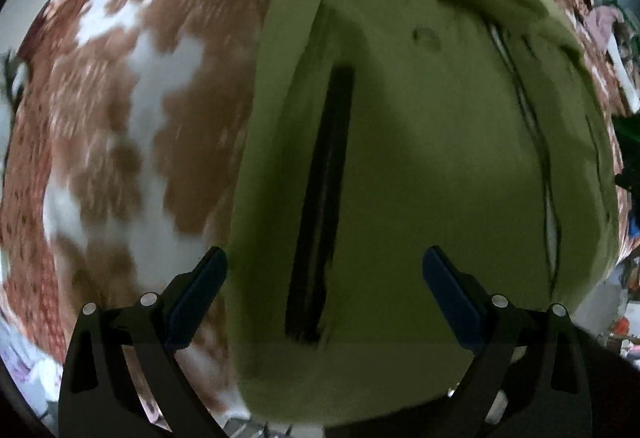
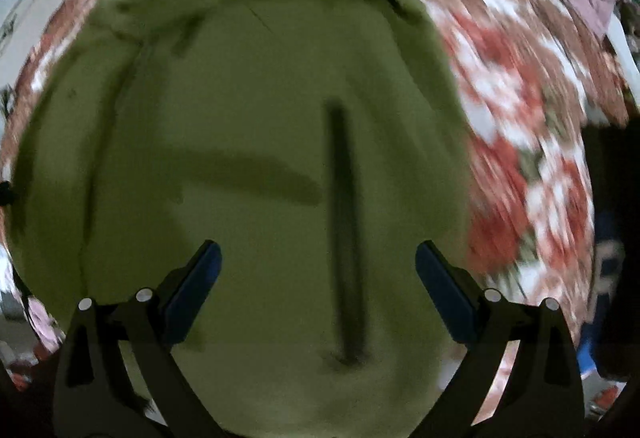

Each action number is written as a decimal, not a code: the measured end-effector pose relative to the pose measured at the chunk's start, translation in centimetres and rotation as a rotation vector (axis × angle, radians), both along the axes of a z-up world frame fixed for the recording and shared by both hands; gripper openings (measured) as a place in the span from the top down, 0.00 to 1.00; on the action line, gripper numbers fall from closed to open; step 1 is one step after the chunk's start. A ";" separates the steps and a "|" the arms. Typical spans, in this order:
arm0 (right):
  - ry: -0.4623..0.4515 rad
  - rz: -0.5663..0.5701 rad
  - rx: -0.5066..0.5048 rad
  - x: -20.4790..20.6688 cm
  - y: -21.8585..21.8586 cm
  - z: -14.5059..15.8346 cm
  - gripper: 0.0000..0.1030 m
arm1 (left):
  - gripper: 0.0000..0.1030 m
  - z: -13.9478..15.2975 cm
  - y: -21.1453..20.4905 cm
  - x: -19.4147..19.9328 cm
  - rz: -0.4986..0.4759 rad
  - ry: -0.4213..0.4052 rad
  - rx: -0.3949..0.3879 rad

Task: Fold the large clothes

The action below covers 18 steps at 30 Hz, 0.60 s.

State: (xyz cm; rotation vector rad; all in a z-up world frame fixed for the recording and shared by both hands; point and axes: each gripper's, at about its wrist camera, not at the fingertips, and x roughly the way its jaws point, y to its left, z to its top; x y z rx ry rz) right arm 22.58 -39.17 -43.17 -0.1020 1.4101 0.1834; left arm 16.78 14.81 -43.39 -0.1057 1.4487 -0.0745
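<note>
Jacket (image 1: pixel 400 178), olive green, lies spread on a patterned bedspread (image 1: pixel 120 118). Left tongs (image 1: pixel 324 296) and right tongs (image 2: pixel 318 292) hover over it, wide open and empty; each should probably pinch a hem corner squarely before folding.

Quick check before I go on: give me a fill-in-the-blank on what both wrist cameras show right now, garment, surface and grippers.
1. The garment spread under both grippers is ____ in colour.
2. It lies on a floral bedspread patterned in white and ____.
3. The left gripper and the right gripper both have their jaws ____, holding nothing.
4. The long dark slit on the garment shows in ____ wrist views.

Missing words: green; reddish brown; open; both
</note>
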 end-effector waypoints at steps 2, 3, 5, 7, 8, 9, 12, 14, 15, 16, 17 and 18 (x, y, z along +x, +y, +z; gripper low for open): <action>0.030 -0.018 -0.003 -1.7 -2.8 -0.4 0.07 | 0.07 -0.2 0.5 -1.5 -0.013 0.021 0.005; 0.039 -0.030 0.005 -2.3 -3.7 -0.5 0.07 | 0.07 -0.3 0.8 -2.3 -0.025 0.033 0.003; 0.062 -0.054 0.041 -3.8 -5.7 -0.6 0.07 | 0.07 -0.3 1.5 -3.1 -0.044 0.050 -0.010; 0.081 -0.052 0.064 -4.9 -6.9 -0.9 0.07 | 0.07 -0.5 2.5 -3.7 -0.068 0.066 -0.025; 0.096 -0.050 0.082 -5.4 -7.3 -1.3 0.06 | 0.07 -0.6 2.9 -3.8 -0.080 0.070 -0.033; 0.105 -0.047 0.086 -5.7 -7.5 -1.5 0.06 | 0.07 -0.8 3.4 -4.1 -0.097 0.077 -0.048; 0.120 -0.034 0.089 -6.6 -7.5 -2.2 0.07 | 0.07 -1.5 4.5 -4.5 -0.119 0.097 -0.087; 0.132 -0.059 0.100 -7.1 -7.7 -2.8 0.07 | 0.08 -2.3 5.3 -4.8 -0.113 0.117 -0.117; 0.138 -0.073 0.109 -7.1 -7.8 -3.0 0.07 | 0.08 -2.9 5.7 -5.0 -0.105 0.130 -0.137; 0.142 -0.093 0.122 -7.4 -7.8 -3.2 0.07 | 0.08 -3.2 6.0 -5.2 -0.098 0.135 -0.156; 0.146 -0.100 0.134 -7.6 -7.8 -3.5 0.07 | 0.08 -3.5 6.3 -5.6 -0.092 0.135 -0.176; 0.149 -0.102 0.136 -7.8 -7.7 -3.7 0.07 | 0.08 -3.6 6.4 -5.8 -0.084 0.131 -0.197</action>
